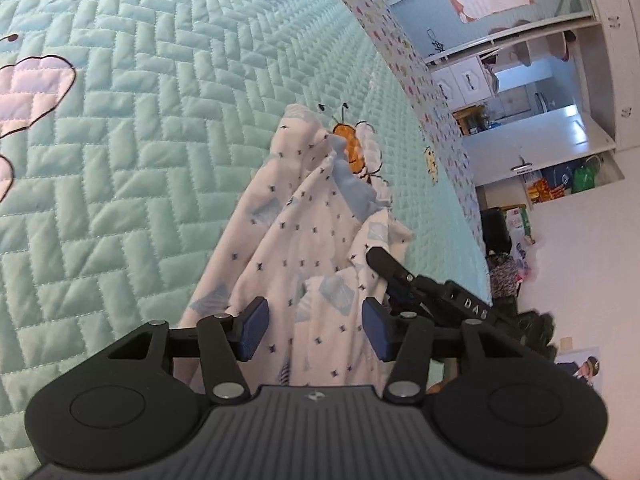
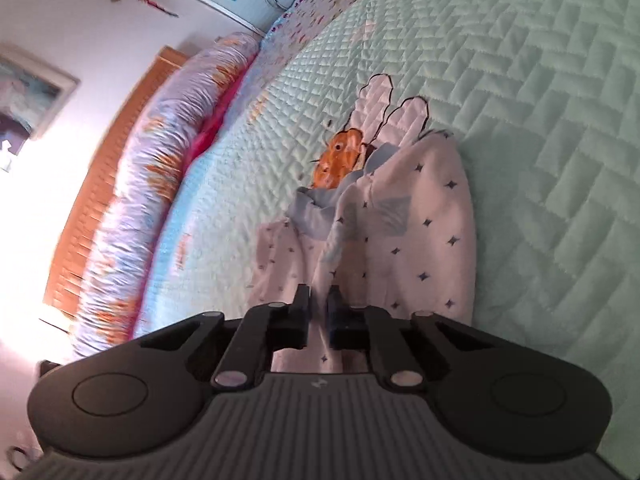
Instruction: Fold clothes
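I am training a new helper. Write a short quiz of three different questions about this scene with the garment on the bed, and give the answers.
1. True or false: the left claw is shut on the white star-print garment.
2. Which claw pinches the garment? A) left B) right C) neither
3. Fill in: the garment lies on a mint green quilted ____.

Key: 1 false, its jaws stand apart. 2 B, the right claw pinches a fold. 3 bedspread.
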`<state>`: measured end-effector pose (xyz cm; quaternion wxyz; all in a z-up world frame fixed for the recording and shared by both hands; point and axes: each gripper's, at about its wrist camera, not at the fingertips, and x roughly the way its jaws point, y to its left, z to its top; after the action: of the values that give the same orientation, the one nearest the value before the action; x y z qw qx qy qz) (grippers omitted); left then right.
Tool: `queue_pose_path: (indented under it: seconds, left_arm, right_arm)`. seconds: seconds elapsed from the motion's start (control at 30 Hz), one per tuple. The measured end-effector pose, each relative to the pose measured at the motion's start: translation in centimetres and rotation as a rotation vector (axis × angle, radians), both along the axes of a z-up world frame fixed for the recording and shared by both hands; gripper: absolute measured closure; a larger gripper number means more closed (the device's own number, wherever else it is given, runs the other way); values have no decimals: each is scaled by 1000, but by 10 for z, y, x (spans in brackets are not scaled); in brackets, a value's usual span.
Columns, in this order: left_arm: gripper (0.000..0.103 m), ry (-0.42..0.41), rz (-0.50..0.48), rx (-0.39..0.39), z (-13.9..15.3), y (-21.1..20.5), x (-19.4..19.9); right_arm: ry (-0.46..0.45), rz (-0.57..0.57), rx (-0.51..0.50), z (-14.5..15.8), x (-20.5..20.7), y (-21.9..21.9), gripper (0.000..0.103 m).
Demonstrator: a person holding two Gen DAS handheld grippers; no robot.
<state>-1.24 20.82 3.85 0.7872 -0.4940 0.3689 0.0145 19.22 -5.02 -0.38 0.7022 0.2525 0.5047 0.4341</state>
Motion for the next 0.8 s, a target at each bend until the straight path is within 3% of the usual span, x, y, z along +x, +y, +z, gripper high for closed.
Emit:
queue_pose_path:
  seconds: [0.1,0.4,0.57,0.8]
  left_arm:
    - [48,5,0,2,1,-2,3]
    - [46,21,0,8,3,-9,11]
    - [46,31,0,10,4,-13,15]
    - [48,22,19,-62,-2,-8,15]
  right_arm:
    - [47,-28,57,-5,2,-7,98]
    - [99,-48,99,-15,3,-13,98]
    - [123,-46,78,-22,7,-13,102]
    - [135,-49,88,-25,5,-14,102]
